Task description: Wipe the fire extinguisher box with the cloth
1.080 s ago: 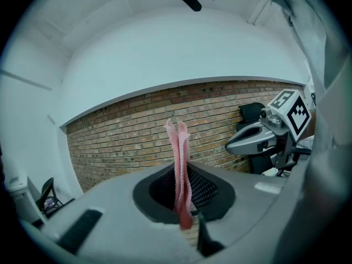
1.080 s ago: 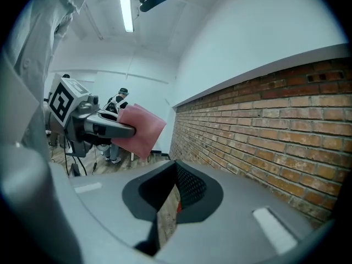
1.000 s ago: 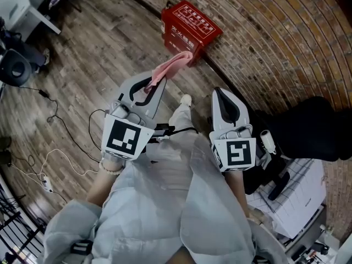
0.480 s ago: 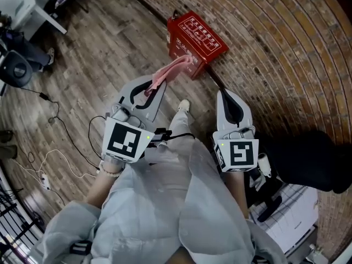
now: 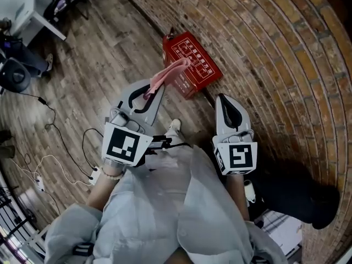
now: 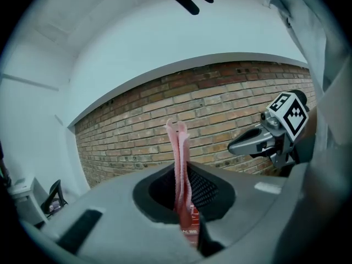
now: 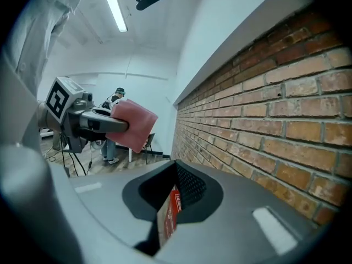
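The red fire extinguisher box [image 5: 191,66] lies flat on the wooden floor against the brick wall. My left gripper [image 5: 152,89] is shut on a pink cloth [image 5: 171,71], whose free end hangs in front of the box's left part. In the left gripper view the cloth [image 6: 180,161] stands up from between the jaws, and a sliver of the box [image 6: 190,232] shows behind it. My right gripper [image 5: 229,108] is held right of the box, shut with nothing in it. Through its narrow slit a strip of the box [image 7: 172,209] shows. The right gripper view also shows the left gripper [image 7: 103,124] with the cloth [image 7: 135,124].
The curved brick wall [image 5: 286,43] runs along the right. A black bag [image 5: 300,194] lies at the lower right. Cables [image 5: 55,157] trail over the floor at the left. A white desk [image 5: 36,12] and dark gear [image 5: 14,73] stand at the upper left. My shoe [image 5: 175,126] shows between the grippers.
The box has come closer to the grippers in the head view. The cloth's end now overlaps the box's left side. Both grippers keep the same hold.
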`<action>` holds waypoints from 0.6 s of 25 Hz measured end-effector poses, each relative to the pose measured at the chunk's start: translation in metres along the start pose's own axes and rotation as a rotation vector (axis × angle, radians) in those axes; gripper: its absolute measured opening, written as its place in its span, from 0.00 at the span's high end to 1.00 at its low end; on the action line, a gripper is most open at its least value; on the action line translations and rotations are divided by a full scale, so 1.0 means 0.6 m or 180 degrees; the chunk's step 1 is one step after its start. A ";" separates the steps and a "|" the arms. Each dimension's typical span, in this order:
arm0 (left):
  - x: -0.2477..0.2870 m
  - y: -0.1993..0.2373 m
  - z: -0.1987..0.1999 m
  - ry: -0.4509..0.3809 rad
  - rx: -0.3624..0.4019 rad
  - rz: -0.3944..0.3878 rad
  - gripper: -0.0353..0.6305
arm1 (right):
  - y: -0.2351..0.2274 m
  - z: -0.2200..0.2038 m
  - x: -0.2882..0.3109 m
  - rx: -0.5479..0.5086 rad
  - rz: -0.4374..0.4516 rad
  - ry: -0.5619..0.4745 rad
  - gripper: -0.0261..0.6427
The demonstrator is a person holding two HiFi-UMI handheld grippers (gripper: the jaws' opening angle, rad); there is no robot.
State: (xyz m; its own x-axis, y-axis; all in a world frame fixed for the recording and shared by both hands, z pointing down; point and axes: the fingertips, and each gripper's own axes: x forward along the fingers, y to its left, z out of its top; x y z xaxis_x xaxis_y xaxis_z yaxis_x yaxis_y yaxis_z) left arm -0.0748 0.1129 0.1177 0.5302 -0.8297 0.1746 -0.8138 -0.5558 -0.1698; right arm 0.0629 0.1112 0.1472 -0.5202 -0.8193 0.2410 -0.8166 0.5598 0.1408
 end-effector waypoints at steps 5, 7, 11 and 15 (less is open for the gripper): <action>0.058 0.026 0.013 0.0016 0.0012 0.0130 0.93 | -0.046 0.018 0.048 -0.0053 0.0123 -0.0059 0.95; 0.072 0.031 0.020 0.0024 0.0038 0.0154 0.93 | -0.059 0.023 0.059 -0.0054 0.0145 -0.0099 0.95; 0.089 0.035 0.036 0.0024 0.0120 0.0172 0.93 | -0.075 0.031 0.067 -0.0019 0.0152 -0.0171 0.95; 0.101 0.031 0.049 0.0037 0.0147 0.0125 0.93 | -0.088 0.033 0.064 0.0018 0.0122 -0.0177 0.95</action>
State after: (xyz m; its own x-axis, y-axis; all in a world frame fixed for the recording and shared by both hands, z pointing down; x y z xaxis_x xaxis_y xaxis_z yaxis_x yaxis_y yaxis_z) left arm -0.0508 0.0505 0.0969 0.4951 -0.8503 0.1783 -0.8219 -0.5249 -0.2211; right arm 0.0811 0.0480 0.1298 -0.5640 -0.8031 0.1924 -0.7971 0.5903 0.1271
